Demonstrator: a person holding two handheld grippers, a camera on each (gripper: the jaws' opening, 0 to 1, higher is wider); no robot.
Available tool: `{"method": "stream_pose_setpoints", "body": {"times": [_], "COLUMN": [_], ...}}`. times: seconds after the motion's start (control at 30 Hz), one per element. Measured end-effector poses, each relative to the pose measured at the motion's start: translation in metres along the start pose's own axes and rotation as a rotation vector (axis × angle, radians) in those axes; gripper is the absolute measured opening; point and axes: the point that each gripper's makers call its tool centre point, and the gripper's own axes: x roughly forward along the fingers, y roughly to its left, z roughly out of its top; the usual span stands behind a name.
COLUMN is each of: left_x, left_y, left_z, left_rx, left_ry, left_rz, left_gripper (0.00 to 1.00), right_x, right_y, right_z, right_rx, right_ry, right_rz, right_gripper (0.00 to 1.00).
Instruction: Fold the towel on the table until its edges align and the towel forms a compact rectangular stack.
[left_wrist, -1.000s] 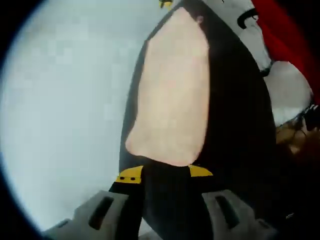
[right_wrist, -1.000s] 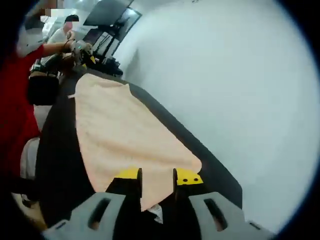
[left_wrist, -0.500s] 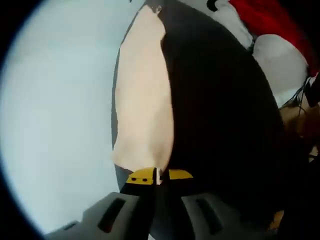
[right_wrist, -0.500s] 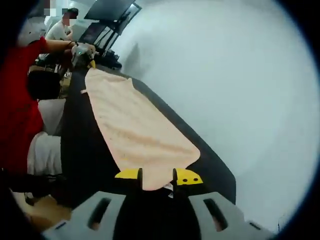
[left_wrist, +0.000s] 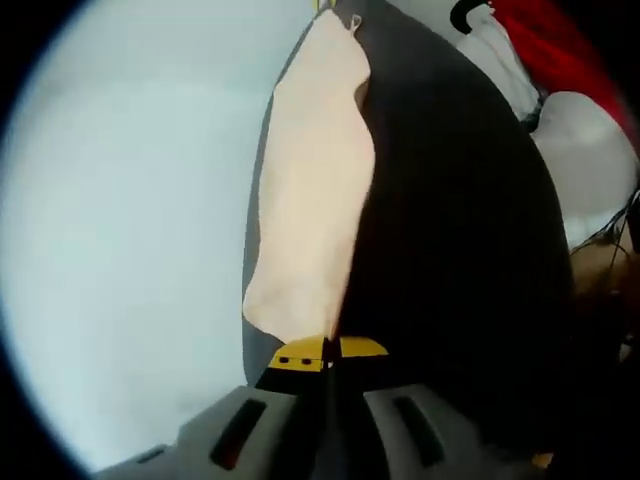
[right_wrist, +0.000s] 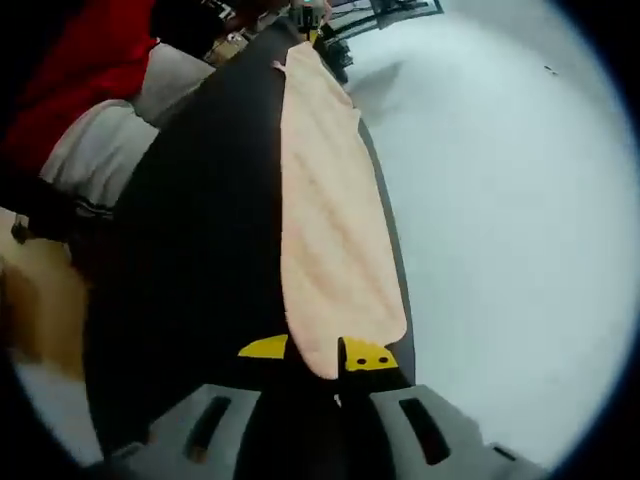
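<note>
Left gripper view: the left gripper (left_wrist: 325, 352) is clenched on the near corner of the towel (left_wrist: 310, 200), its yellow tips pressed together over the cloth. The towel runs as a long peach strip away from that corner along the far edge of the black table (left_wrist: 450, 250). In the right gripper view the right gripper (right_wrist: 315, 355) pinches the opposite end corner of the towel (right_wrist: 325, 210). Judgement: both ends are held so the strip stays taut and flat, ready to bring the ends together for the next fold.
</note>
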Motion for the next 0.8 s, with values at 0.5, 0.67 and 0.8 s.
{"method": "stream_pose_setpoints", "body": {"times": [0.5,0.67,0.8], "left_x": [-0.160,-0.194,-0.177], "left_y": [0.196,0.229,0.255], "left_z": [0.050,0.076,0.055], "left_rx": [-0.185,-0.238,-0.241], "left_ry": [-0.030,-0.058,-0.025], "left_rz": [0.433,0.294,0.200], "left_gripper": [0.00,0.00,0.00], "right_x": [-0.165,-0.220,-0.190], "right_y": [-0.169,-0.237,-0.269], "right_z": [0.078,0.097,0.067], "right_rx": [0.262,0.351,0.430], "right_ry": [-0.271,-0.373,-0.276], "right_rz": [-0.318,-0.447,-0.399], "right_gripper": [0.00,0.00,0.00]}}
